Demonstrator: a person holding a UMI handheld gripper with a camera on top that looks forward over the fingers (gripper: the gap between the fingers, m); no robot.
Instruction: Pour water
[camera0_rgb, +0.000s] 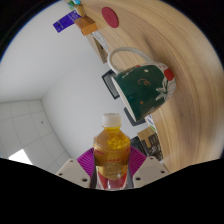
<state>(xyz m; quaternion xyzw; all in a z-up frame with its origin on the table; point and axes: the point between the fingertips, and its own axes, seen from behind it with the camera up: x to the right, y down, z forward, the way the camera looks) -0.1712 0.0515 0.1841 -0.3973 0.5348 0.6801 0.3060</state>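
Bottles: one, a clear bottle (111, 150) with amber liquid and a yellow cap, lower centre of the frame.
Kettles: one, a dark green kettle (142, 84) with a white handle, right of centre.
Red discs: one, a flat red disc (110, 16), top centre on the wood.
Small red round items: one, a red knob (168, 74) at the kettle's right side; what it is cannot be told.
Boxes or blocks: about three small coloured ones (84, 22) clustered in the upper middle; too small to count surely.
Tables: one wooden table (185, 120), right half of the frame.
Gripper fingers: two, each with a magenta pad (89, 163), bottom centre.
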